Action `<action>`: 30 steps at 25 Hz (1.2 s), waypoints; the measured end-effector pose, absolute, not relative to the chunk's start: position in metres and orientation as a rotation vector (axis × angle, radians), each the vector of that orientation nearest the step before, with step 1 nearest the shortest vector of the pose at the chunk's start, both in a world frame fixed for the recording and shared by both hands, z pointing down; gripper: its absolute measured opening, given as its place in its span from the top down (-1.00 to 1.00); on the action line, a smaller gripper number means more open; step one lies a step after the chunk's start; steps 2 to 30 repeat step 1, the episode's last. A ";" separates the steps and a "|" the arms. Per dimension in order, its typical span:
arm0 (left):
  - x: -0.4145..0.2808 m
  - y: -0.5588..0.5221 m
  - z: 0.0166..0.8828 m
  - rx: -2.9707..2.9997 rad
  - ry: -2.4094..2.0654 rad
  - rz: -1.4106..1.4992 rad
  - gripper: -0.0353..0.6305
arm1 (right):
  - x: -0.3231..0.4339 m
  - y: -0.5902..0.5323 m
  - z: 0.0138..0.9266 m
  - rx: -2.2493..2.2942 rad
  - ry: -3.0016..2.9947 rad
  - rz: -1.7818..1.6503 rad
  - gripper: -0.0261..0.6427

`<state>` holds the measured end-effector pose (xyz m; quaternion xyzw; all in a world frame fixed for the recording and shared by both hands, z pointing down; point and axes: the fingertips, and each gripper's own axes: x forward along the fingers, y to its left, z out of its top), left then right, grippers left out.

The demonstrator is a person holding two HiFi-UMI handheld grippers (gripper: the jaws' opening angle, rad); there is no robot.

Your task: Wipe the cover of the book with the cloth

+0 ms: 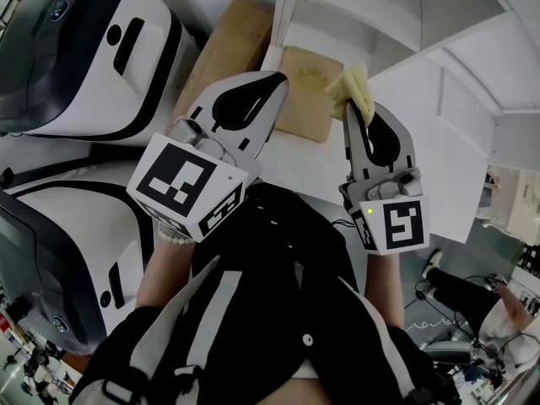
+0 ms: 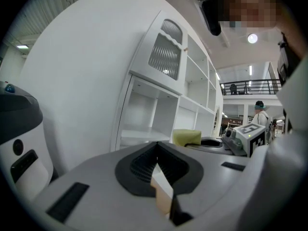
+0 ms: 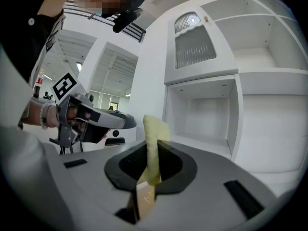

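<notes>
A tan book (image 1: 308,91) lies flat on the white surface (image 1: 295,163) in front of the shelves. My right gripper (image 1: 350,108) hovers just right of the book, shut on a yellow cloth (image 1: 354,89) that sticks up from its tips. In the right gripper view the cloth (image 3: 155,143) stands pinched between the jaws of the right gripper (image 3: 151,153). My left gripper (image 1: 274,87) is shut with nothing in it, its tips at the book's left edge. From the left gripper view, that gripper (image 2: 156,153) has closed jaws, and the cloth (image 2: 186,137) shows beyond it.
A brown cardboard slab (image 1: 224,53) leans behind the left gripper. Two white machines with black trim (image 1: 76,49) (image 1: 67,251) stand at the left. A white shelf unit (image 1: 380,15) rises behind the book. A person's legs and shoes (image 1: 434,268) are at the lower right.
</notes>
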<state>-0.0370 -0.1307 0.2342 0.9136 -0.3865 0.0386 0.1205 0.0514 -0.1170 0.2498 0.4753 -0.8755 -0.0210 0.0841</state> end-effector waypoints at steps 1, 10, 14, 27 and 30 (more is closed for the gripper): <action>-0.037 -0.131 0.234 2.668 -1.129 0.112 0.89 | 0.051 -0.117 0.250 1.416 -2.612 -0.064 0.82; -0.037 -0.131 0.234 2.668 -1.129 0.112 0.89 | 0.051 -0.117 0.250 1.416 -2.612 -0.064 0.82; -0.037 -0.131 0.234 2.668 -1.129 0.112 0.89 | 0.051 -0.117 0.250 1.416 -2.612 -0.064 0.82; -0.037 -0.131 0.234 2.668 -1.129 0.112 0.89 | 0.051 -0.117 0.250 1.416 -2.612 -0.064 0.82; -0.037 -0.131 0.234 2.668 -1.129 0.112 0.89 | 0.051 -0.117 0.250 1.416 -2.612 -0.064 0.82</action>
